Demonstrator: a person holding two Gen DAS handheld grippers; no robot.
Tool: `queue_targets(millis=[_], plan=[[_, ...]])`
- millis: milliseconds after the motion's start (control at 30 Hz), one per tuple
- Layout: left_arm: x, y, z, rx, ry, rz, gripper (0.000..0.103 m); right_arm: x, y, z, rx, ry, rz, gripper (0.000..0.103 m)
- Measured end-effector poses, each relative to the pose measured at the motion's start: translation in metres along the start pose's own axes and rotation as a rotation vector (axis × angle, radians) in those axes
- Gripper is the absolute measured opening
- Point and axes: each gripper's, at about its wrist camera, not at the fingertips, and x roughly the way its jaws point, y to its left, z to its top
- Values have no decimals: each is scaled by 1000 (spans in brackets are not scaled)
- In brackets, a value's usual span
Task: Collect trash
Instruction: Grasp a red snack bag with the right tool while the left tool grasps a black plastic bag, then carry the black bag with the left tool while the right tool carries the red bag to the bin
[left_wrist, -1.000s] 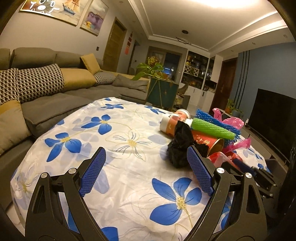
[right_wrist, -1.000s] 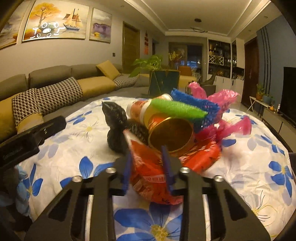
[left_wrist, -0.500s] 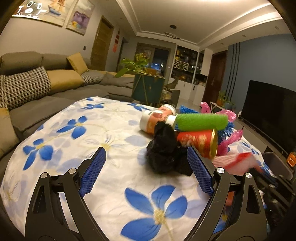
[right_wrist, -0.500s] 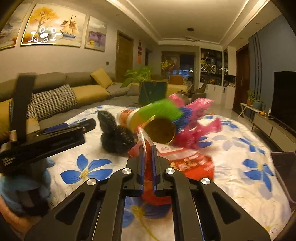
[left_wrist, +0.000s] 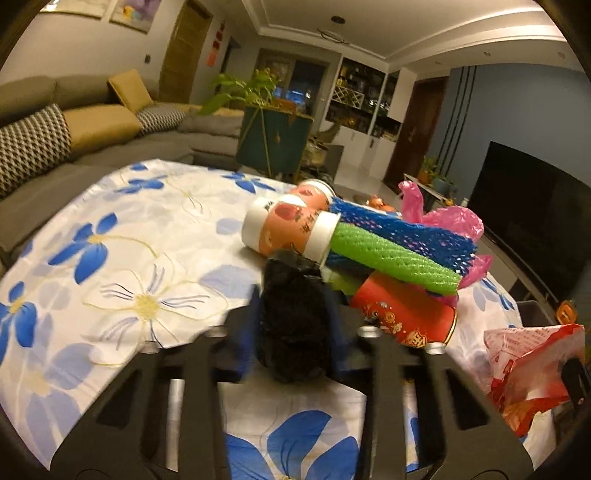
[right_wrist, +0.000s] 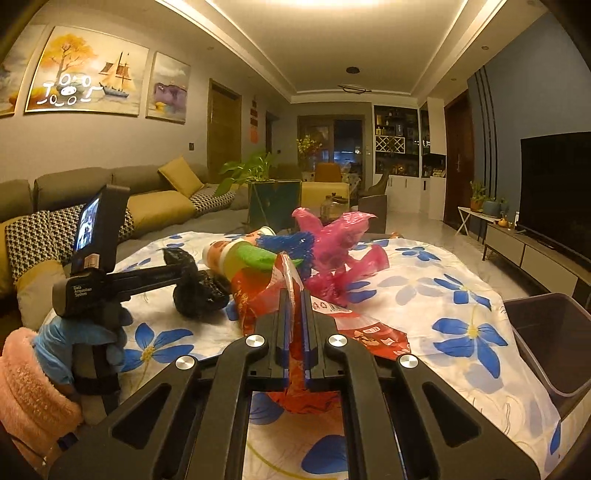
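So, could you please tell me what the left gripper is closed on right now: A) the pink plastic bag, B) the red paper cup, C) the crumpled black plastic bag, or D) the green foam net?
C: the left gripper has its blue pads pressed against both sides of the crumpled black plastic bag.

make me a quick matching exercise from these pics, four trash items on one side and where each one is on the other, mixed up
Things:
1. black bag
2. red wrapper
3. green foam net
4. red paper cup

Places:
a. lying on top of the pile
b. between the left gripper fingers
c. on its side under the green net
d. pinched in the right gripper

Pairs: 1-b, 2-d, 3-a, 4-c
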Motion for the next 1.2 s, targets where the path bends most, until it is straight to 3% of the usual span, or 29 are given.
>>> queue_targets(millis=[67,167,500,833,1200], plan=[[-2,2,-1,-12,-1,-14,8,-1,-1,-1,6,-2,-2,6],[-9,-2,-3,1,-20,-9,4,-3,-5,1,11,-8,-10,6],[-71,-32,0,58,-148,-45,3,-23,-21,7,31,-46,-54,4],[-101,-95,1,158,-182,-158,3,-51,-41,15,34,-103,-107,3],[-100,-166,-5,256,-184,-276,3,-79,-81,23,41,-160,-220,3]])
